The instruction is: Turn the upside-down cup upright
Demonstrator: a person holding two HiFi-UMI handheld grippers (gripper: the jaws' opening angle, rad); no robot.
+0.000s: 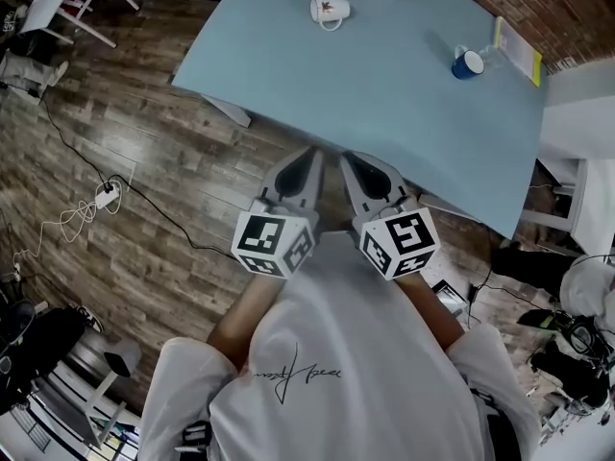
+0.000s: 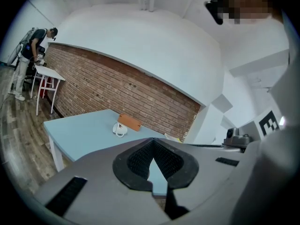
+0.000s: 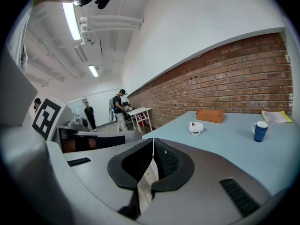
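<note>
Right now I count two grippers, both mine, held close to my chest above the wooden floor (image 1: 144,190): my left gripper (image 2: 153,142) and my right gripper (image 3: 153,142). Each is clenched on nothing, jaw tips pressed together, with only a narrow slit left lower down between the ribbed pads.

On the one light blue table (image 1: 384,94) there are two cups, a white cup (image 1: 329,11) with a small red mark and a blue mug (image 1: 468,63). There is also one orange box (image 3: 210,116) and one yellow pad (image 1: 516,51).

In the right gripper view two people (image 3: 119,109) stand far off near a small white table (image 3: 137,111).

The head view's top edge cuts the orange box off. My shirt covers most of my forearms. The white cup is small in every view, so I cannot tell whether its mouth faces up or down; its handle points toward me.

That cup sits at the far side of the table, just in front of the orange box and well apart from my jaws. It lies ahead of them and slightly left in the left gripper view, slightly right in the right gripper view. The blue mug stands well to its right, near the yellow pad.
</note>
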